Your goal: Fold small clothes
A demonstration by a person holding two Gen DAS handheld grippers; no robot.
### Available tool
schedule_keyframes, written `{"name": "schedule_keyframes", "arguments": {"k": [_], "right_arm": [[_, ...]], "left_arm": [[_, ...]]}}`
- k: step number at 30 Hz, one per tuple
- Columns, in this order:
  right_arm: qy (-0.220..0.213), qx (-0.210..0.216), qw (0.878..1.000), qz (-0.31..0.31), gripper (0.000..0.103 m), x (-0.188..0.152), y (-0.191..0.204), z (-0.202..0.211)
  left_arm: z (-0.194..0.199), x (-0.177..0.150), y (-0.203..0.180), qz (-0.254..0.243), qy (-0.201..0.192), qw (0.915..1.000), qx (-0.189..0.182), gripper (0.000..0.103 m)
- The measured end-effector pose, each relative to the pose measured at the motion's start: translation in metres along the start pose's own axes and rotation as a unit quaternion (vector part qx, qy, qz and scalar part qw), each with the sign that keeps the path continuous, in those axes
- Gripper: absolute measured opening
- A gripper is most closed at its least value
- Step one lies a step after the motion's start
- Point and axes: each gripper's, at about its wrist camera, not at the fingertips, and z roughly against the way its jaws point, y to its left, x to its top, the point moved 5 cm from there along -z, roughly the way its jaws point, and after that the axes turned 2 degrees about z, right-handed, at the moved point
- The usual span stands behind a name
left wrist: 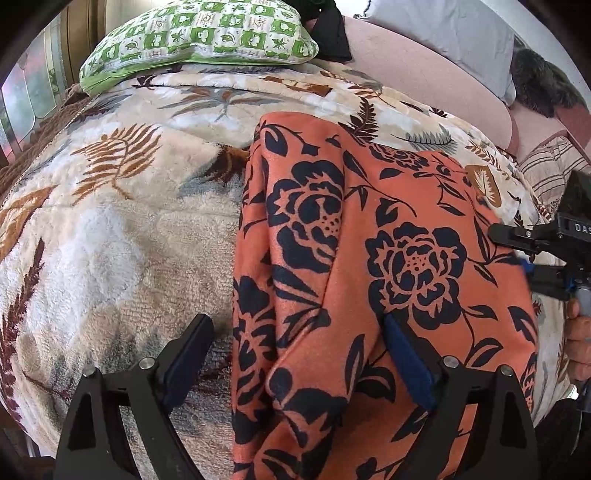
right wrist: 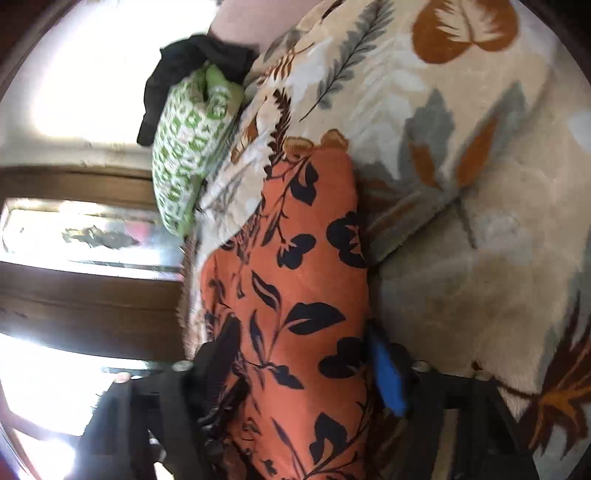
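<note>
An orange garment with a dark flower print (left wrist: pixel 369 240) lies folded lengthwise on the leaf-patterned fleece blanket (left wrist: pixel 129 221). My left gripper (left wrist: pixel 295 321) stands open low over its near end. The left finger hangs over bare blanket and the right finger (left wrist: pixel 406 354) rests against the cloth, so the garment's left edge lies between them. My right gripper (left wrist: pixel 517 254) is shut on the garment's right edge. In the blurred right wrist view the orange garment (right wrist: pixel 303 258) fills the gap of the right gripper (right wrist: pixel 291 350), with its blue pad (right wrist: pixel 388 376) against the cloth.
A green-and-white checked pillow (left wrist: pixel 199 37) lies at the blanket's far end beside a black cloth (left wrist: pixel 332 33). Pink sheet (left wrist: pixel 424 81) and a grey pillow (left wrist: pixel 461 29) are at the far right. A person's hand (left wrist: pixel 580 332) holds the right gripper. A bright wood-framed window (right wrist: pixel 74 236) is beyond the bed.
</note>
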Motion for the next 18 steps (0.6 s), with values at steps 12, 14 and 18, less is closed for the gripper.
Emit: {"name": "schedule_keyframes", "arguments": {"k": [12, 14, 18], "right_arm": [[-0.092, -0.097, 0.986, 0.102, 0.072, -0.028, 0.047, 0.046], [-0.089, -0.05, 0.987, 0.121, 0.074, -0.042, 0.071, 0.05], [-0.025, -0.043, 0.989, 0.142, 0.082, -0.068, 0.079, 0.02]], "left_arm": [[0.025, -0.017, 0.039, 0.071, 0.046, 0.995, -0.053, 0.079], [0.022, -0.023, 0.043, 0.073, 0.044, 0.9945, -0.061, 0.079], [0.039, -0.014, 0.034, 0.075, 0.042, 0.9939, -0.069, 0.077]]}}
